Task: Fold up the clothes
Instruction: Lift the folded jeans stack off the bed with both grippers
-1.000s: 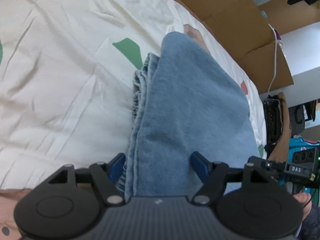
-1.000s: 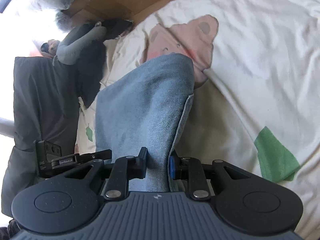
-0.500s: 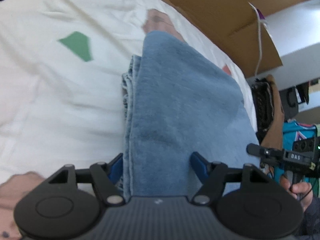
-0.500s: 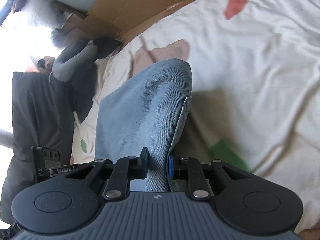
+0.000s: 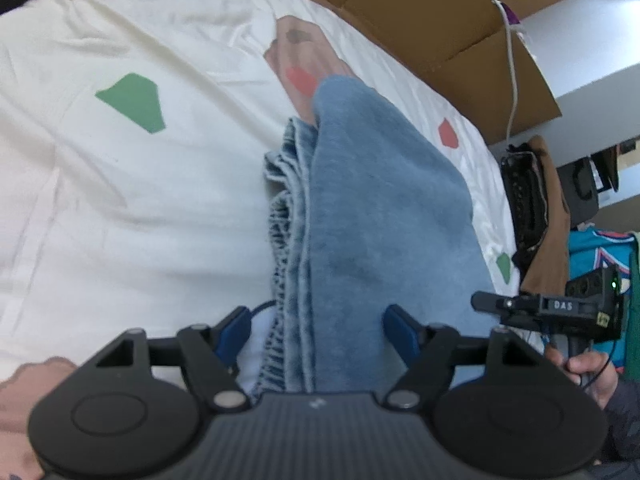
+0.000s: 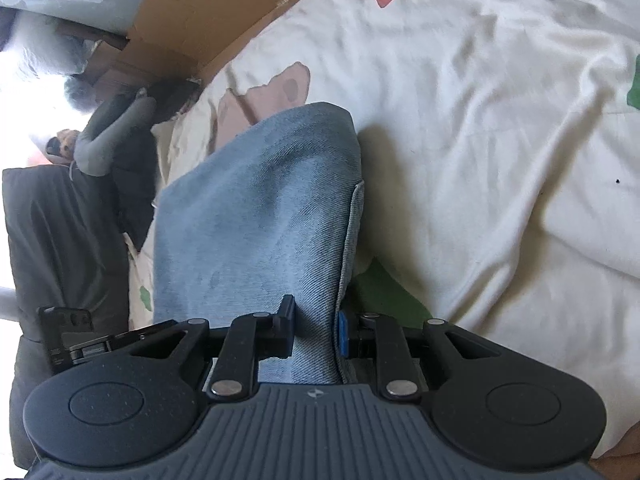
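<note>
A pair of light blue jeans hangs folded between both grippers above a cream bedsheet. My left gripper has its jaws spread wide, with the thick bundle of denim and its stacked hems lying between them. My right gripper is shut on the jeans, pinching a narrow fold near the seam edge. The right gripper shows at the right in the left wrist view, in a hand.
The sheet carries green, red and pink bear prints. Brown cardboard lines the far bed edge. Dark clothing lies at the left in the right wrist view. A white cable hangs at the right.
Both grippers carried the jeans across the bed; the bear print and green patch shifted beneath. The left gripper's hold looks looser, with a gap beside its left finger.
</note>
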Motion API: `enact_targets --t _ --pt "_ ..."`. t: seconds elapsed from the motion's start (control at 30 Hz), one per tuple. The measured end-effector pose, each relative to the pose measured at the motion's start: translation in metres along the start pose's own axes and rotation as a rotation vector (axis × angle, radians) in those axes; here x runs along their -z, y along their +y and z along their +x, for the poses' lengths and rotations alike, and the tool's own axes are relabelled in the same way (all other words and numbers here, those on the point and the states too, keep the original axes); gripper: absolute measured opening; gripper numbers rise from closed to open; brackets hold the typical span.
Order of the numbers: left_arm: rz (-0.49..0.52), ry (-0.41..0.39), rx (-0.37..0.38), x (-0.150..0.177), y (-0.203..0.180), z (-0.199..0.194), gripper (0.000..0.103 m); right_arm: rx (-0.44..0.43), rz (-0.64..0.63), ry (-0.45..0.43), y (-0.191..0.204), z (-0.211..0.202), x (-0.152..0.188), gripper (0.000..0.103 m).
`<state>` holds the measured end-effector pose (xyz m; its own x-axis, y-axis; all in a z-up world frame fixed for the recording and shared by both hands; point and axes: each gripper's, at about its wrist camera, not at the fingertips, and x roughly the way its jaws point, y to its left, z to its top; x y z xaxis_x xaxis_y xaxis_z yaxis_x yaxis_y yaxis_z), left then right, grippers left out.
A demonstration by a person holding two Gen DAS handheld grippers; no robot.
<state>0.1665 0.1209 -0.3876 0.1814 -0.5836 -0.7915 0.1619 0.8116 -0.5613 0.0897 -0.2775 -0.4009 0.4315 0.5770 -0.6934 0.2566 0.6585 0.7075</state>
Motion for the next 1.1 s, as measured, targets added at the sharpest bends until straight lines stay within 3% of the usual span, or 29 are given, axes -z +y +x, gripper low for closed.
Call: enact_targets --t 0.1,0.27,0.53,0.67,0.7,0.83,1.1 --pt "-0.009 0.000 0.011 0.003 0.004 0.004 0.083 0.009 0.004 0.004 -0.001 0.002 0.000 0.024" --pt "-0.056 0.003 0.115 0.007 0.022 0.013 0.084 0.016 0.009 0.012 -0.005 0.007 -0.001 0.025" --pt "-0.056 0.004 0.202 -0.020 0.027 0.034 0.083 0.030 0.002 0.017 0.001 0.017 -0.008 0.031" --pt "-0.081 0.009 0.218 -0.028 0.023 0.044 0.074 0.032 -0.018 0.012 0.006 0.019 -0.009 0.029" --pt "-0.081 0.008 0.220 -0.029 0.021 0.043 0.065 0.031 -0.036 0.013 0.009 0.018 -0.009 0.029" --pt "-0.090 0.007 0.229 -0.030 0.016 0.036 0.054 0.004 -0.064 0.014 0.016 0.008 -0.011 0.025" --pt "-0.040 -0.004 0.252 -0.037 -0.011 0.030 0.053 -0.007 -0.049 -0.016 0.012 -0.013 -0.013 0.025"
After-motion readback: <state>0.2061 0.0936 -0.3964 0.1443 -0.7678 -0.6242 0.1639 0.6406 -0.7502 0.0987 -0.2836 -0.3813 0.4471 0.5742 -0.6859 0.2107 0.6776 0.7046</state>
